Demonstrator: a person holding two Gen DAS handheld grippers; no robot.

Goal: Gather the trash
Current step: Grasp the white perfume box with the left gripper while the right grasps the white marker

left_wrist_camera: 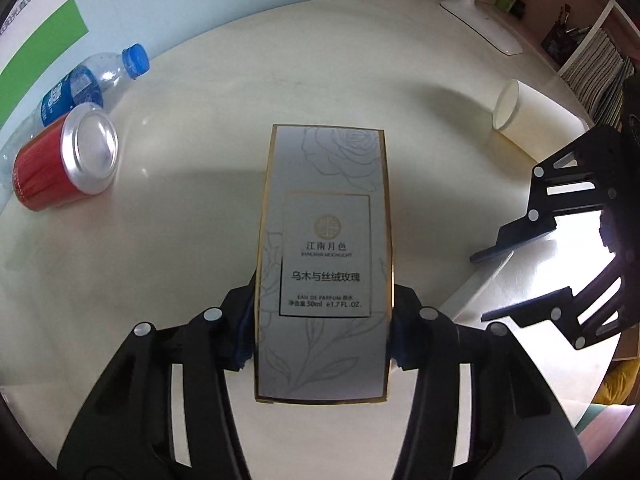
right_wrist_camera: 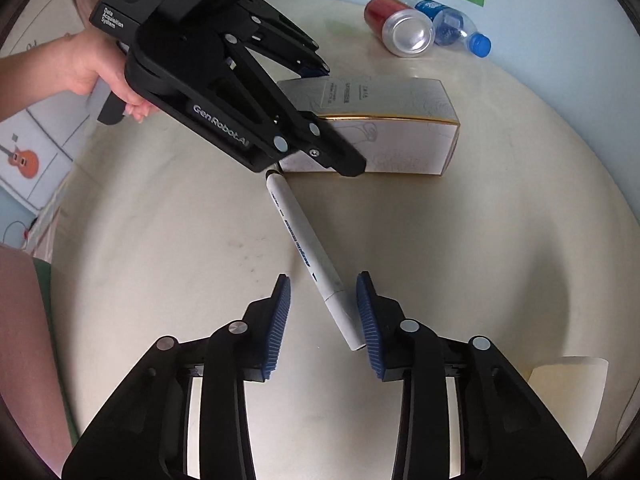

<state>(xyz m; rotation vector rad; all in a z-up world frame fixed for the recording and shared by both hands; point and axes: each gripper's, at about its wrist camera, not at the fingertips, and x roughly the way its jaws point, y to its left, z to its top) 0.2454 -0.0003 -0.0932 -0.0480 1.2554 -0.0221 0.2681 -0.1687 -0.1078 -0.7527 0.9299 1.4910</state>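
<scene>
Lying flat on the cream round bench, the tall pale grey perfume carton with gold edging and a rose line drawing sits near the middle, and the left gripper is clamped on its near end, a blue ribbed pad pressed against each long side. In the right wrist view the same carton shows side-on, with the left gripper coming down on it from the left, carried by a bare hand at the left edge. Just near of the carton lies a white marker pen with blue print and a white cap, running diagonally from the carton's corner toward the near right. The right gripper straddles the pen's capped end with its jaws partly apart; the cap lies close against the right blue pad, whether touching I cannot tell, while the left pad stands clear, so nothing is gripped. Far left on the bench, a red drinks can with a silver base lies on its side, touching a clear crushed plastic bottle with a blue label and blue cap behind it. Far right, a white paper cup lies tipped over. Beyond it a white desk lamp base stands at the bench's far edge, beside a wooden shelf holding books.
</scene>
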